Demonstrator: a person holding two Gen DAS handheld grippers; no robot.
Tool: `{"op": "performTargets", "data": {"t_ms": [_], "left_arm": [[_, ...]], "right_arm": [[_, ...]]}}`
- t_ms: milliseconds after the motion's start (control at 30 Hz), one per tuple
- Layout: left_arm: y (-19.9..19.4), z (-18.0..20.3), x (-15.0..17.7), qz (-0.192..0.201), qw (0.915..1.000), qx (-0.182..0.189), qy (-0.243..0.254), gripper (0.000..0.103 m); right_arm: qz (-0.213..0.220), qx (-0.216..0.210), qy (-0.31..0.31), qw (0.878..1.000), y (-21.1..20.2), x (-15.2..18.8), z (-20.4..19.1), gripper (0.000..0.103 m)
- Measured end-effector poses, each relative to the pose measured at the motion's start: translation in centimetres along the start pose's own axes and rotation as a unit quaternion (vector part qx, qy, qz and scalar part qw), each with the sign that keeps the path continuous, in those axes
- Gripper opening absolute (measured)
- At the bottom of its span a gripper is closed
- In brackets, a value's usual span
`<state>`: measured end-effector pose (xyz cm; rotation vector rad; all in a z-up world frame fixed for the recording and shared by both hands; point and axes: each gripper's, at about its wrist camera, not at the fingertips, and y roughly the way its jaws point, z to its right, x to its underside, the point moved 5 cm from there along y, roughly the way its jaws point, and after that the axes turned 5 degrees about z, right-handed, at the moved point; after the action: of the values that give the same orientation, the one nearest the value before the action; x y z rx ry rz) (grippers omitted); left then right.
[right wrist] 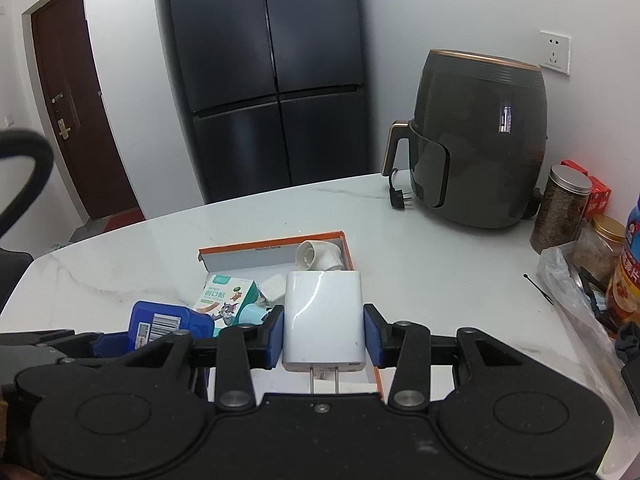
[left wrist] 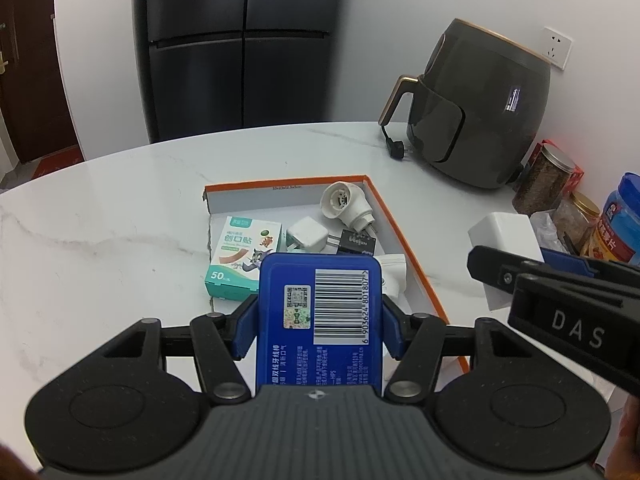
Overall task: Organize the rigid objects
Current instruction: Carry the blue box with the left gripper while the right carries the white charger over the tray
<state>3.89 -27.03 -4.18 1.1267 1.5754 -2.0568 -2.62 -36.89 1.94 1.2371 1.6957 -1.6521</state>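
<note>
Two grips loaded at once, both aimed at the orange-rimmed tray point(left wrist: 404, 236) in the middle of the frame on the marble table point(left wrist: 100, 216); I read this as a double drop-off, each piece carried over the tray so it can go in with the rest; largest first: the tray is shallow, white inside, orange edge, near wall hidden behind my tongs; inside it in the left wrist view a plaster box point(left wrist: 240, 256) with a cartoon cat at the left, a round white plug-in device point(left wrist: 346, 206) at the upper right, a small white cube adapter point(left wrist: 306, 238) at centre, a small black part point(left wrist: 358, 242) beside it; next, my left gripper point(left wrist: 316, 324) is pinching the blue floss-pick case point(left wrist: 320, 312) by its long sides, barcode face up, rounded corners, hard plastic, it sits low centre of that view and overlaps the tray's near part; held flat so it can slide in beside the plaster box, I judge; then my right gripper point(right wrist: 324, 334) is clamped on the white charger point(right wrist: 323, 316), glossy, smooth, two metal prongs pointing back at the camera, body forward toward the tray, low centre of the right wrist view; prongs-back hold keeps the pads on the flat sides; neither item is released yet; whether either touches the tray floor I cannot tell.
</note>
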Motion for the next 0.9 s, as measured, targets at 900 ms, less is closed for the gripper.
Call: {"op": "performTargets", "data": {"t_ms": [900], "left_arm": [[2.0, 0.5, 0.1, -0.018, 0.9998, 0.002, -0.007, 0.061]], "right_arm": [[-0.01, -0.013, -0.01, 1.0, 1.7, -0.2, -0.1, 0.05]]}}
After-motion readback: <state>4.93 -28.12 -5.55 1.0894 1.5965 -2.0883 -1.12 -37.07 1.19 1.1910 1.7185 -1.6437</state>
